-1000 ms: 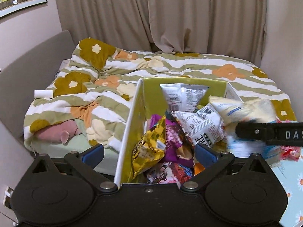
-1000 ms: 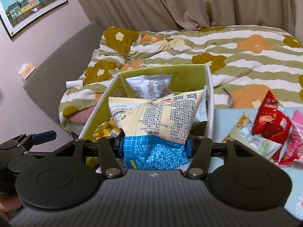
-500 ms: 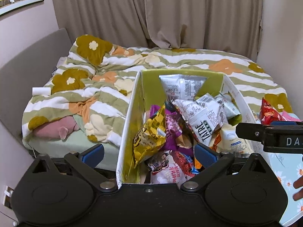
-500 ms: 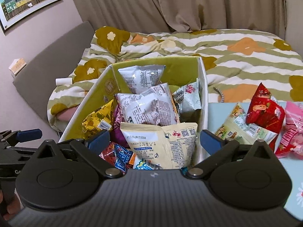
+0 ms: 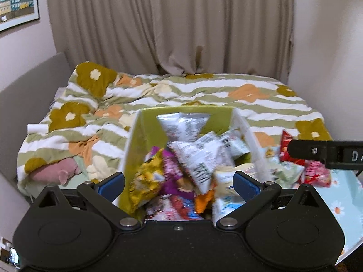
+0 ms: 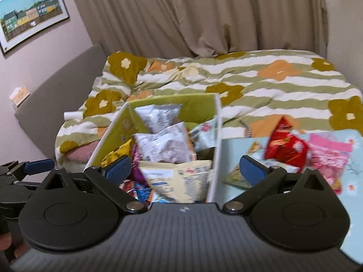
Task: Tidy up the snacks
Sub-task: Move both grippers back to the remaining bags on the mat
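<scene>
Right claw (image 6: 185, 167) is standing wide with nothing between its blue pads; its jaws have just been opening. The cream-and-blue packet (image 6: 179, 182) is lying in the near end of the box (image 6: 216, 136), leaning against the right wall. Left claw (image 5: 179, 183) is also standing wide and empty, hovering over the near left corner of the same box.

Remaining loose snacks are sitting on the tabletop (image 6: 354, 204) to the right of the box: a red packet (image 6: 284, 146), a pink packet (image 6: 329, 156) and a pale green packet (image 6: 236, 176), touching or overlapping one another.

Step in hand, as I read it: clearing away from the box and going for the next packet on the tabletop. To do this well, the right claw should be rising clear of the box wall before swinging right, then closing on a packet's crimped seam or a flat corner, not on the puffed middle. The red packet is lying uppermost and looks the easiest to take first.

Materials: packets are thin foil or plastic film, glossy, crinkled, pillow-shaped, air-filled; likely light and slippery. The box is stiff card, white outside, yellow-green inside, straight-walled, already heaped near its rim, so new packets may slide out. The tabletop cover is pale blue with daisies and looks smooth. The bed (image 5: 261, 113) behind carries a soft striped flower quilt.
</scene>
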Available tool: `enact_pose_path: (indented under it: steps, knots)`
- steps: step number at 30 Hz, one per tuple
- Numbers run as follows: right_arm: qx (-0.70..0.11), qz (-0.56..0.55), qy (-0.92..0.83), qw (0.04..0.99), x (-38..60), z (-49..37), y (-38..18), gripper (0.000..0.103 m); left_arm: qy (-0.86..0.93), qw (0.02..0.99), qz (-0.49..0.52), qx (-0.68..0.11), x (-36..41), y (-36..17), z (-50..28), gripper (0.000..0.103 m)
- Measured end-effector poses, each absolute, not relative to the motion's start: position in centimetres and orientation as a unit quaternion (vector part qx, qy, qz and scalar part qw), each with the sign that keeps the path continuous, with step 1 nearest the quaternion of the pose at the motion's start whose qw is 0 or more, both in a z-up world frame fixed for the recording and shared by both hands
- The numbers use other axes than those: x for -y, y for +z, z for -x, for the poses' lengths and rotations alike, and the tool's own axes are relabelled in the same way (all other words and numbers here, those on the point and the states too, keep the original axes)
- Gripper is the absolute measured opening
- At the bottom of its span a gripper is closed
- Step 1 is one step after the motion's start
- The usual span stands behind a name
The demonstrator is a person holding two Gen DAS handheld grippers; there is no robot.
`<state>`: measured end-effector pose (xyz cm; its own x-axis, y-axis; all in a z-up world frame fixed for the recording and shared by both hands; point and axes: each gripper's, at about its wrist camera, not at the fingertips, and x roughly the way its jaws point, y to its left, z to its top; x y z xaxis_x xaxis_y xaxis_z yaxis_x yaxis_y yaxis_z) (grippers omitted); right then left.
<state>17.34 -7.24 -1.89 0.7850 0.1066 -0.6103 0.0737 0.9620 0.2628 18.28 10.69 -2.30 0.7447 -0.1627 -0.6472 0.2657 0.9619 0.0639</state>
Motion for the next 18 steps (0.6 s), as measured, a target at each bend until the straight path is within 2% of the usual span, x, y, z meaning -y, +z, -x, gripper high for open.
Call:
enact_pose_path:
  steps: [7, 18]
  knots:
    - [-0.310, -0.144, -0.019, 0.940, 14.0, -15.2, -1.3, 0.103, -0.122, 0.934, -0.076, -0.326, -4.4, -1.8, -17.3, 0.103]
    - [-0.337, -0.150, -0.027, 0.929, 26.5, -14.1, -3.2, 0.103, -0.127, 0.937, -0.076, -0.317, 6.9, -2.4, -17.6, 0.103]
